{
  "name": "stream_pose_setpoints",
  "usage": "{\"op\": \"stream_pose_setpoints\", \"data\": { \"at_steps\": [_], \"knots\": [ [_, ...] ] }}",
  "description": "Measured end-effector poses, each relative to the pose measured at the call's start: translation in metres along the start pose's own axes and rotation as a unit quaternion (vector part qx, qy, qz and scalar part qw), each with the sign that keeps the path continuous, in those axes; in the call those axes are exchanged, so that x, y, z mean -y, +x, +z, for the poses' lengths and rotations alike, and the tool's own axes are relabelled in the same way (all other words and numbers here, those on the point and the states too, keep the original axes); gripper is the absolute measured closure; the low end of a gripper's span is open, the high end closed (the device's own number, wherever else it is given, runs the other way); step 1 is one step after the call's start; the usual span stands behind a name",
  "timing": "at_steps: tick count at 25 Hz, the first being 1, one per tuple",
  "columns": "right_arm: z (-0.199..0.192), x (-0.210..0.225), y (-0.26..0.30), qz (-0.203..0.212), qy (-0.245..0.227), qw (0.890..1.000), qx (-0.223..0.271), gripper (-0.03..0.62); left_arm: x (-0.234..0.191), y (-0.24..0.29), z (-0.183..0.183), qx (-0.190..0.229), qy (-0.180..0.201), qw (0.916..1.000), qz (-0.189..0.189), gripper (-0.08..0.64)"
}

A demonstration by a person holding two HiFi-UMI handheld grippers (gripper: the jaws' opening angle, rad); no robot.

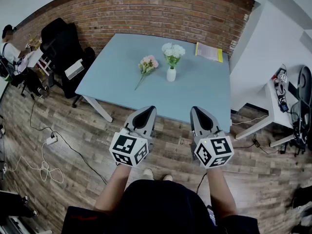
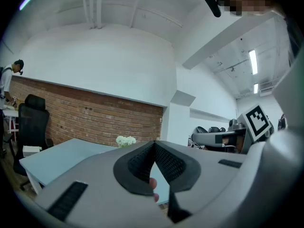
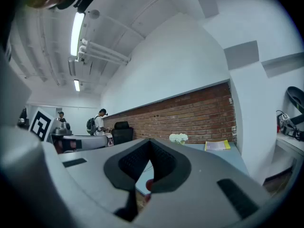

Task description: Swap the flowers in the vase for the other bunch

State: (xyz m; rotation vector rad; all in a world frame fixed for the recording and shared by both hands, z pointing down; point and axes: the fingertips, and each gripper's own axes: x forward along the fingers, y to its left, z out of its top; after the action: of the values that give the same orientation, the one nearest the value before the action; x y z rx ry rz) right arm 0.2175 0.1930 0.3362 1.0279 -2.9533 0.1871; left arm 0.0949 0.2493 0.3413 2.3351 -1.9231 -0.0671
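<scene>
Holding nothing, left gripper (image 1: 148, 109) and right gripper (image 1: 198, 109) both closed; worktop (image 1: 122, 62) carries one vase (image 1: 171, 74), one white bunch (image 1: 173, 50), one pink bunch (image 1: 148, 63).

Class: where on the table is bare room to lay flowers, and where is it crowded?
Free: near half of the table, between white vase and front edge; the left side beyond the pink bunch. Crowded: centre back, bunch beside vase.

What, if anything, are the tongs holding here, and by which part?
Nothing. The left tongs and right tongs are shut and empty, short of the table; the white flowers sit in the vase, the pink bunch lies beside it.
</scene>
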Motion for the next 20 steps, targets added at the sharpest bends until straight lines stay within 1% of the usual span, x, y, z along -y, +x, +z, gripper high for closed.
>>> {"op": "stream_pose_setpoints", "data": {
  "at_steps": [6, 13, 20],
  "knots": [
    [-0.001, -0.007, 0.006, -0.001, -0.001, 1.000, 0.000, 0.581, -0.008, -0.003, 0.000, 0.001, -0.002, 1.0000, -0.002, 0.555],
    [-0.001, -0.014, 0.017, 0.000, 0.014, 1.000, 0.000, 0.581, -0.024, -0.002, 0.001, -0.002, -0.010, 0.9999, -0.006, 0.555],
    [-0.001, -0.028, 0.031, -0.015, 0.020, 1.000, -0.002, 0.581, -0.046, -0.007, -0.001, -0.007, -0.025, 0.9995, -0.021, 0.555]
  ]
}}
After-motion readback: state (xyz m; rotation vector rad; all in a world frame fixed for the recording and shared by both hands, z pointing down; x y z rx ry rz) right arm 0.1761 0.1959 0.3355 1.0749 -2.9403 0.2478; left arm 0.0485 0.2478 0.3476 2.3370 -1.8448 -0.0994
